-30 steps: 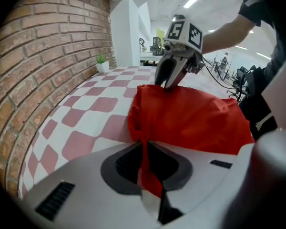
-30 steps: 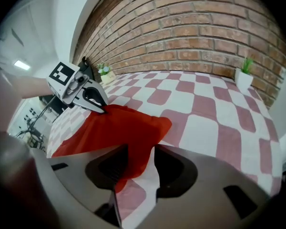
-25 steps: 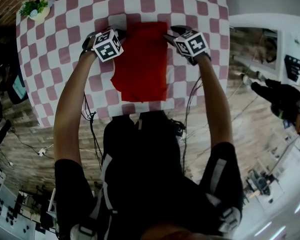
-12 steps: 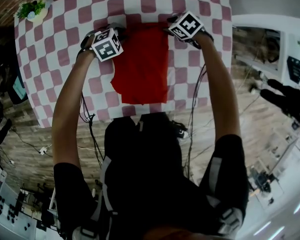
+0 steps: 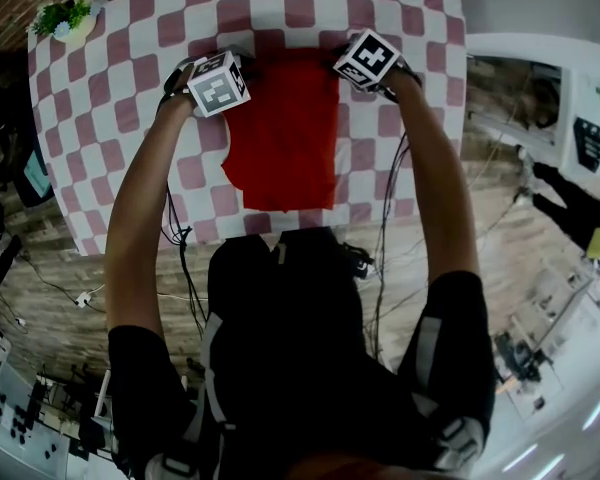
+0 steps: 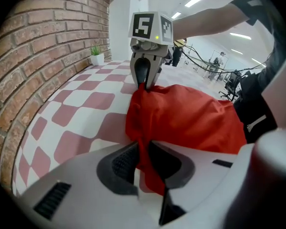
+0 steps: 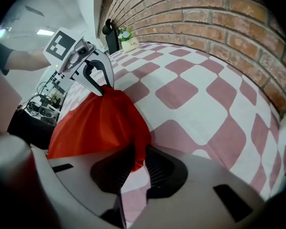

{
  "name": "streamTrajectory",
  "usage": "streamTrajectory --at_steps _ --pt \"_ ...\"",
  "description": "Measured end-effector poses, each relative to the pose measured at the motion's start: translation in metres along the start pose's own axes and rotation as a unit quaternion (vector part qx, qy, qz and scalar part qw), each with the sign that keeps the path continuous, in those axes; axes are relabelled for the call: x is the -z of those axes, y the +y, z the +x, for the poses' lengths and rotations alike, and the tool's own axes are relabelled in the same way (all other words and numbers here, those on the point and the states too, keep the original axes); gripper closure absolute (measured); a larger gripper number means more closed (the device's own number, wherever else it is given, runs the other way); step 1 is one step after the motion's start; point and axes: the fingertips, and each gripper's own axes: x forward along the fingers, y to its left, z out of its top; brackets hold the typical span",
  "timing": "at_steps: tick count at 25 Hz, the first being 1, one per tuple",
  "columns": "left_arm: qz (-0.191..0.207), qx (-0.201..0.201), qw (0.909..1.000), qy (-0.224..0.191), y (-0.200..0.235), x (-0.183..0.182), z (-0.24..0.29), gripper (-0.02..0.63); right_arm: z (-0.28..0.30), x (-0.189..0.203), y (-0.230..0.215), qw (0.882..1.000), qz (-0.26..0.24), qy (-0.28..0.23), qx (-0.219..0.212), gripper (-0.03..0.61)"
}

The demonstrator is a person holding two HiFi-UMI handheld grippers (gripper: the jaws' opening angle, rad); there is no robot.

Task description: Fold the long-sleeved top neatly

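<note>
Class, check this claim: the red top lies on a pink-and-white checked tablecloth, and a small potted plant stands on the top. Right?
Not quite. The potted plant stands not on the red top but apart from it, at a far corner of the checked tablecloth, as the head view shows. The rest holds.

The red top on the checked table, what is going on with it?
A person is folding the red top on the checked table, with a hand-held gripper in each hand. The left hand-held gripper pinches one far corner; the right hand-held gripper has just closed its jaws on the other. The top lies partly folded into a narrow panel.
</note>
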Motion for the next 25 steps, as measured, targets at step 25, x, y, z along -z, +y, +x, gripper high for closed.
streamTrajectory --at_steps 25 --pt "0.080 -0.307 0.9437 -0.095 0.084 -0.061 -0.133 0.581 -0.160 -0.087 -0.027 0.934 -0.096 -0.150 0.310 0.526"
